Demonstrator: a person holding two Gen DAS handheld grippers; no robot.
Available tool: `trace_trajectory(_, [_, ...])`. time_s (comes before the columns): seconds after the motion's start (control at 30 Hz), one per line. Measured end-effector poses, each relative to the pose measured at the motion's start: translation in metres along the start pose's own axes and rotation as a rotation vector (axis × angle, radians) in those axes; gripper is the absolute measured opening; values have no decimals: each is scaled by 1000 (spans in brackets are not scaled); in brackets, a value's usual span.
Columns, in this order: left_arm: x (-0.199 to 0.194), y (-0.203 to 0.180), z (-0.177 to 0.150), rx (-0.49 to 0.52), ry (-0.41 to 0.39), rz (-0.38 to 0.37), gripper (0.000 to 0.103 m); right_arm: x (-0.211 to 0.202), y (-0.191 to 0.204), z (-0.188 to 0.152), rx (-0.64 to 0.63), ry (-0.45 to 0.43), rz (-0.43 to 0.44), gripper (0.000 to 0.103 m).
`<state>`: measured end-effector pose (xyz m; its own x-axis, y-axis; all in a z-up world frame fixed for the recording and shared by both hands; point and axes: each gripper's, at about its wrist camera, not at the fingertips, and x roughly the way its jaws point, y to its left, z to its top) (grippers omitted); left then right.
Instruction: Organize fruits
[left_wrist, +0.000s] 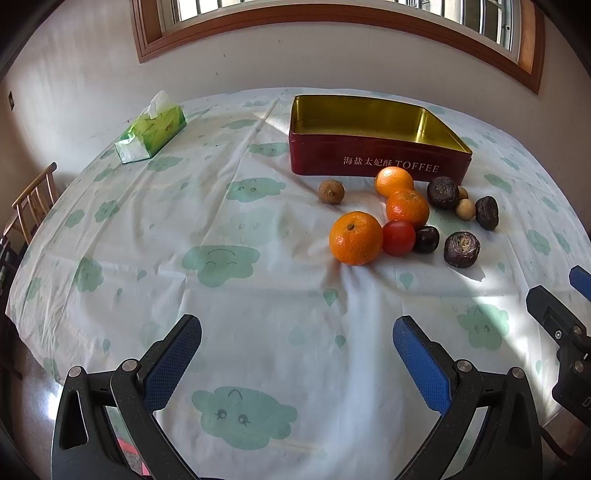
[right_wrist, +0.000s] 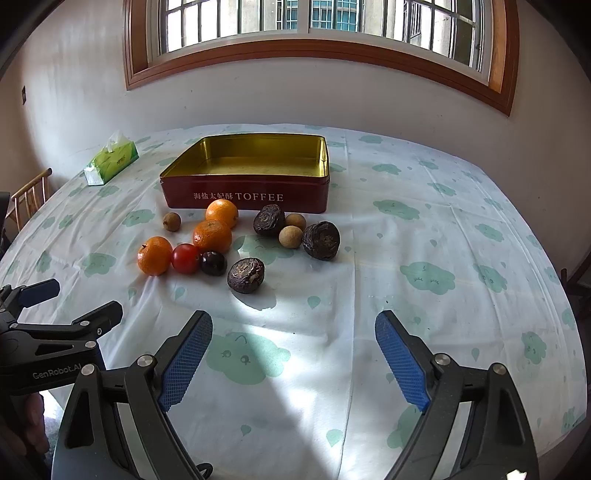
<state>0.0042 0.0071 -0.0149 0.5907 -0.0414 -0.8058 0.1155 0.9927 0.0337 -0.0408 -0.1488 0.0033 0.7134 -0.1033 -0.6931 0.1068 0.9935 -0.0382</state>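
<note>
A red toffee tin (left_wrist: 369, 162) (right_wrist: 251, 195) with a gold inside stands open and empty on the table. In front of it lie three mandarins, the nearest one (left_wrist: 355, 238) (right_wrist: 154, 256), a red tomato (left_wrist: 398, 237) (right_wrist: 185, 258), a dark cherry-like fruit (left_wrist: 426, 239) (right_wrist: 213, 263), three dark water chestnuts such as the near one (left_wrist: 461, 249) (right_wrist: 246, 275), and small brown longans (left_wrist: 331, 191) (right_wrist: 171, 221). My left gripper (left_wrist: 297, 328) is open over bare cloth, short of the fruit. My right gripper (right_wrist: 293, 325) is open too, near the closest chestnut.
A green tissue box (left_wrist: 151, 129) (right_wrist: 110, 160) sits at the far left of the table. A wooden chair (left_wrist: 33, 199) stands past the left edge. The wall and a window lie behind the table. The cloud-print tablecloth (right_wrist: 443, 240) stretches wide to the right.
</note>
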Motion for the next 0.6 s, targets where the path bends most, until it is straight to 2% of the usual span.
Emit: trace_trajectory(0.6, [4, 3, -6, -5, 12, 5, 103, 1, 2, 0, 0, 6, -1, 88])
